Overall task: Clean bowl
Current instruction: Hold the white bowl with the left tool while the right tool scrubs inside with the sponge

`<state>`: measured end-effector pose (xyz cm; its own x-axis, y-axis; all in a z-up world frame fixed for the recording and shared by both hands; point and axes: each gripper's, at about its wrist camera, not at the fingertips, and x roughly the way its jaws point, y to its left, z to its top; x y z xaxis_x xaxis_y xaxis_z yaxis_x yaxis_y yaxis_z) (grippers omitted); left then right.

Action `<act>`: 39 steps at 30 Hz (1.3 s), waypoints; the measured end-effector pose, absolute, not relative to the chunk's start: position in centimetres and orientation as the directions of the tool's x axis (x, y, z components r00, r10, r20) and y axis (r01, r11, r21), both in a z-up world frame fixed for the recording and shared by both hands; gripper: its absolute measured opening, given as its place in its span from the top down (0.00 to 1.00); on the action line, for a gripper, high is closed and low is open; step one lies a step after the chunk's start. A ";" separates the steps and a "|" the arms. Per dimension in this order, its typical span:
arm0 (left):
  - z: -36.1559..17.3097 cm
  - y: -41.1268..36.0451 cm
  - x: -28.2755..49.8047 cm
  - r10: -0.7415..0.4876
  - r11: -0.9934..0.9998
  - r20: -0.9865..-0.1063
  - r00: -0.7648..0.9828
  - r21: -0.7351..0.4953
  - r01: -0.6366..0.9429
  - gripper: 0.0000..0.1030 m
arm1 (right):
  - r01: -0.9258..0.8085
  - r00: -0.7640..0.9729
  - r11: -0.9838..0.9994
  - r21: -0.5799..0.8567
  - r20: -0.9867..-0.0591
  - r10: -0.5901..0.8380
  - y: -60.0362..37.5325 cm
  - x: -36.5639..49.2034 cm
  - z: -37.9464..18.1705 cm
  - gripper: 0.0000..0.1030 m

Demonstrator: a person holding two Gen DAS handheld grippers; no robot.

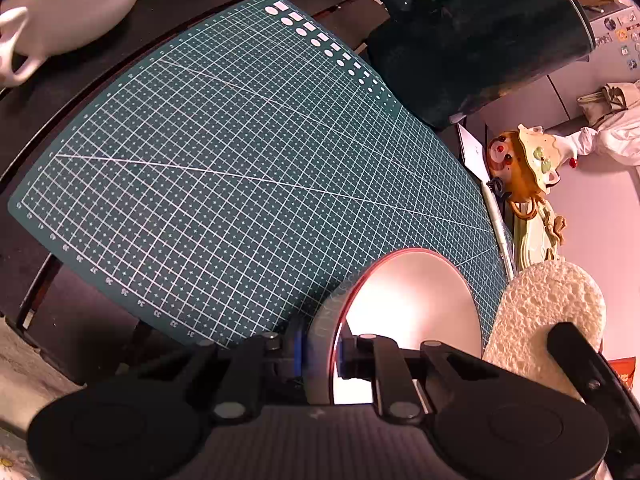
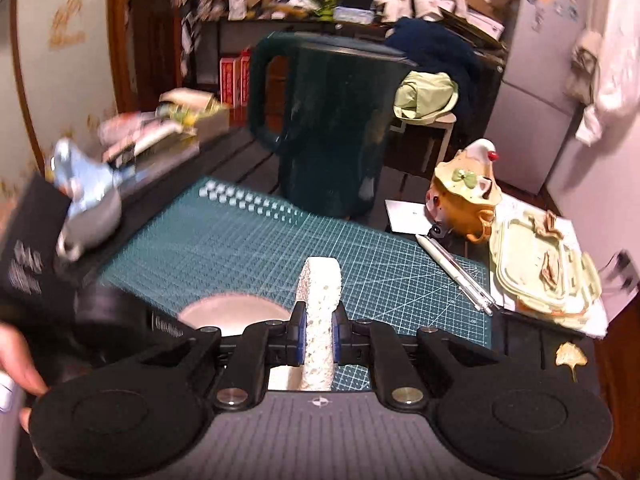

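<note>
My left gripper (image 1: 322,350) is shut on the rim of a small bowl (image 1: 408,312), which has a red edge and a pale inside. The bowl is tilted over the green cutting mat (image 1: 220,168). A white porous sponge (image 1: 548,312) stands just right of the bowl's rim, with a black finger (image 1: 576,348) of the other gripper across it. In the right wrist view my right gripper (image 2: 319,332) is shut on that sponge (image 2: 320,300), held on edge. The bowl (image 2: 236,312) lies low to its left. I cannot tell whether sponge and bowl touch.
A tall dark green jug (image 2: 332,128) stands at the mat's far edge. A white and blue lidded pot (image 1: 68,8) is at the far left. A clown-shaped ceramic pot (image 2: 464,200), a pen (image 2: 456,276) and a pale green tray (image 2: 540,276) lie to the right. A person's hand (image 2: 16,360) shows at the left edge.
</note>
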<state>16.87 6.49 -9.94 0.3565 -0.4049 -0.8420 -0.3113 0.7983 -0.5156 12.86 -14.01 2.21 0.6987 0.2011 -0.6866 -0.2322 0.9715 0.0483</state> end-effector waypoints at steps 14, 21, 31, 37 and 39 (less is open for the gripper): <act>-10.3 7.2 16.7 -0.426 0.769 -0.828 0.365 -0.544 -0.336 0.84 | -0.234 0.547 0.962 0.141 -0.799 0.250 -11.8 14.6 -3.6 0.90; -10.2 7.1 16.9 -0.422 0.775 -0.830 0.364 -0.538 -0.330 0.84 | -0.281 0.679 0.943 -0.178 -0.731 0.064 -10.0 12.3 -1.8 0.90; -10.2 7.0 16.7 -0.421 0.777 -0.831 0.364 -0.537 -0.329 0.85 | -0.172 0.735 0.980 0.098 -0.649 0.194 -16.6 12.5 3.5 0.89; -10.3 7.0 16.7 -0.421 0.775 -0.830 0.365 -0.538 -0.330 0.84 | -0.195 0.559 0.913 0.359 -0.724 0.404 -15.1 14.8 -1.0 0.90; -10.3 7.1 16.8 -0.423 0.773 -0.830 0.365 -0.540 -0.332 0.84 | -0.204 0.526 0.928 0.313 -0.764 0.373 -13.6 15.3 -2.9 0.90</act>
